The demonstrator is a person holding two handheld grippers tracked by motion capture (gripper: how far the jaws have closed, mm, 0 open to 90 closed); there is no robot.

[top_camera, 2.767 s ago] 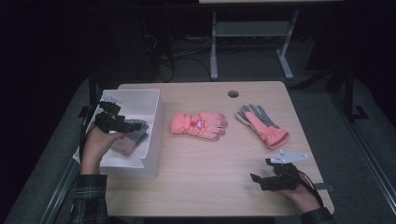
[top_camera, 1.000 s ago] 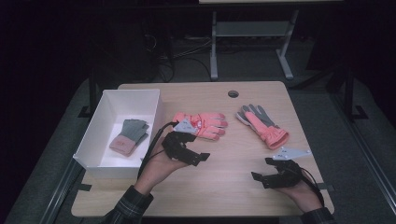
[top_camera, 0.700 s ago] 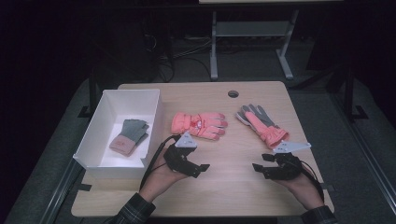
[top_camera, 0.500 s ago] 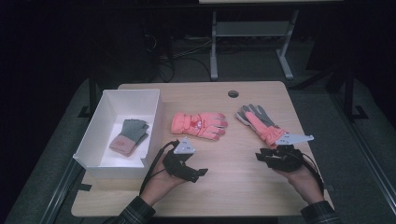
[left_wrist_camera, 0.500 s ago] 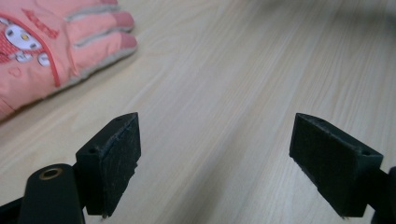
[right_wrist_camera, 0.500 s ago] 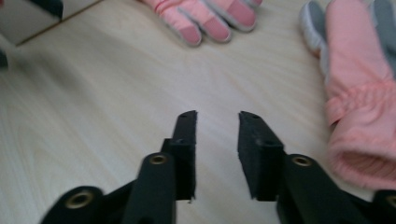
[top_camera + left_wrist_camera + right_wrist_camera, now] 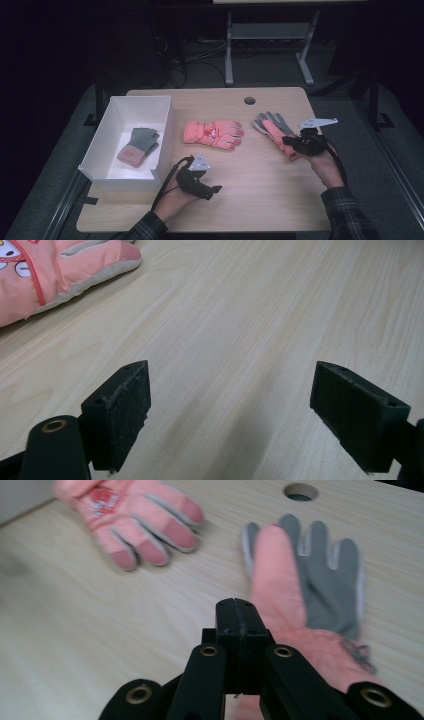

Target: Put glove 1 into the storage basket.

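A pink glove with a cartoon print [image 7: 212, 133] lies back-up at the table's middle; its fingertips [image 7: 55, 270] show in the left gripper view. A second pink glove with a grey palm [image 7: 272, 129] lies to its right, fingers pointing away. My right gripper [image 7: 286, 141] hangs over this glove's wrist end, jaws shut with nothing between them [image 7: 235, 607]; the grey palm [image 7: 325, 580] lies just beyond. My left gripper [image 7: 214, 189] rests low near the table's front, open over bare wood [image 7: 230, 410]. A small grey and pink glove [image 7: 137, 146] lies in the white box [image 7: 127, 177].
The wooden table [image 7: 260, 200] has a round cable hole [image 7: 249, 100] near its far edge. The white box stands along the left side. A metal frame [image 7: 270, 35] and cables sit on the dark floor behind the table.
The left gripper left the small glove in the box and drew back to the table's front, now open. The right gripper moved forward from the front right corner onto the grey-palmed glove.
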